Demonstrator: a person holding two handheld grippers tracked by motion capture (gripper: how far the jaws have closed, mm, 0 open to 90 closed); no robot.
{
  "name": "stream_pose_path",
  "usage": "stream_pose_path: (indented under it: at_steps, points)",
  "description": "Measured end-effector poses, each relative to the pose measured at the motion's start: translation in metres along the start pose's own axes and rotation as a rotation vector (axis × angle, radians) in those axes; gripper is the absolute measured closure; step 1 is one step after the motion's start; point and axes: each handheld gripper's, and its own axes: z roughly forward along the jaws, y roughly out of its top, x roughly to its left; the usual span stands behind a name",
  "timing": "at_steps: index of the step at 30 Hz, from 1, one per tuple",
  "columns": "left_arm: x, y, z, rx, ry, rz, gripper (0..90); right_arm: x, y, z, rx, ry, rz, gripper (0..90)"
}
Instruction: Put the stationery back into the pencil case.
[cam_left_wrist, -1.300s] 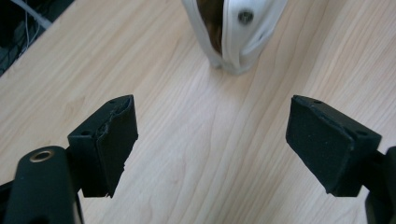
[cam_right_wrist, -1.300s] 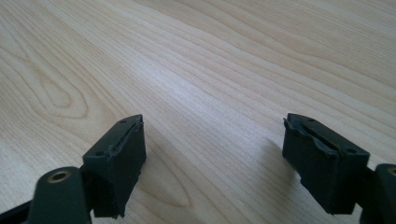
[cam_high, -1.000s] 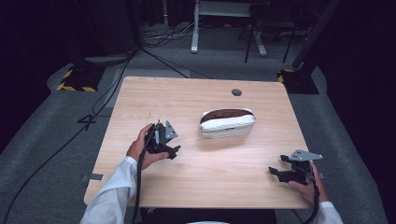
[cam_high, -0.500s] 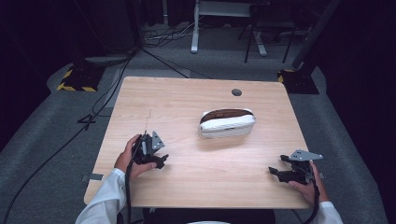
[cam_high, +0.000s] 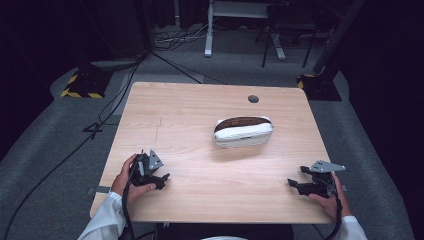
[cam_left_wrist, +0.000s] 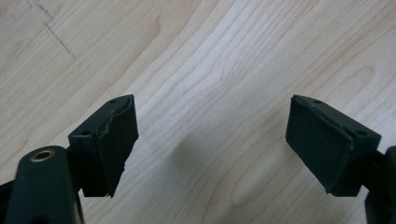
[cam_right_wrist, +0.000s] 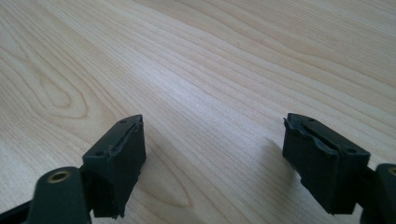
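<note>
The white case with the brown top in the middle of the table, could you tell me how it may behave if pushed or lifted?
The white case lies low and wide on the table, so it probably slides rather than tips. Its rounded ends and smooth-looking shell suggest jaws could slip. It looks stiff; weight cannot be judged.

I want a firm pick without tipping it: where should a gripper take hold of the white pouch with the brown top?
Probably across the short width of the white pouch, near its middle, coming down from above. It lies long side left to right at the table's centre, so the jaws would straddle its front and back walls. Both grippers sit open, well clear.
</note>
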Motion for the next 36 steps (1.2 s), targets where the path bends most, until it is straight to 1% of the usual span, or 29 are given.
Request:
stream_pose_path:
  at_steps: [2, 7, 11, 13, 15, 16, 17, 18, 19, 20, 21, 22, 23, 24, 26, 30, 36]
  points:
    - [0.001, -0.004, -0.002, -0.010, -0.011, -0.018, 17.4, 0.000, 0.000, 0.000, -0.001, 0.000, 0.000, 21.7]
    - [0.003, -0.014, -0.004, -0.014, -0.029, -0.049, 17.3, 0.000, 0.000, 0.000, 0.000, 0.000, 0.000, 21.8]
    - [0.006, -0.024, -0.007, -0.016, -0.056, -0.086, 17.5, 0.000, 0.000, 0.000, 0.000, 0.000, 0.000, 21.6]
    - [0.010, -0.030, -0.007, -0.024, -0.076, -0.113, 17.3, 0.000, 0.000, 0.000, -0.001, -0.004, 0.002, 21.7]
    - [0.014, -0.036, -0.008, -0.033, -0.093, -0.159, 17.3, 0.000, 0.000, 0.000, -0.001, -0.006, 0.004, 21.7]
    - [0.017, -0.039, -0.008, -0.040, -0.107, -0.177, 17.2, 0.000, 0.000, 0.000, 0.000, -0.006, 0.004, 21.7]
    - [0.019, -0.042, -0.008, -0.047, -0.113, -0.188, 17.2, 0.000, 0.000, 0.000, -0.001, -0.005, 0.004, 21.7]
    - [0.019, -0.045, -0.009, -0.061, -0.128, -0.211, 17.0, 0.000, 0.000, 0.000, -0.001, -0.006, 0.004, 21.7]
    - [0.019, -0.045, -0.009, -0.061, -0.128, -0.211, 16.9, 0.000, 0.000, 0.000, -0.001, -0.006, 0.004, 21.7]
    - [0.021, -0.048, -0.010, -0.075, -0.134, -0.219, 16.9, 0.000, 0.000, 0.000, -0.001, -0.006, 0.004, 21.7]
    - [0.022, -0.053, -0.011, -0.100, -0.136, -0.236, 16.7, 0.000, 0.000, 0.000, 0.000, -0.005, 0.004, 21.7]
    - [0.022, -0.054, -0.011, -0.103, -0.131, -0.227, 16.7, 0.000, 0.000, 0.000, -0.001, -0.005, 0.004, 21.7]
    - [0.022, -0.054, -0.011, -0.103, -0.131, -0.227, 16.6, 0.000, 0.000, 0.000, -0.001, -0.007, 0.004, 21.7]
    - [0.021, -0.055, -0.012, -0.104, -0.132, -0.237, 16.6, 0.000, 0.000, 0.000, -0.001, -0.007, 0.004, 21.7]
    - [0.018, -0.054, -0.012, -0.086, -0.104, -0.208, 16.6, 0.000, 0.000, 0.000, -0.002, -0.008, 0.005, 21.7]
    - [0.016, -0.054, -0.012, -0.092, -0.098, -0.219, 16.3, 0.000, 0.000, 0.000, 0.000, -0.006, 0.005, 21.7]
    - [0.017, -0.054, -0.012, -0.086, -0.105, -0.218, 15.6, 0.000, 0.000, 0.000, 0.000, -0.007, 0.004, 21.6]
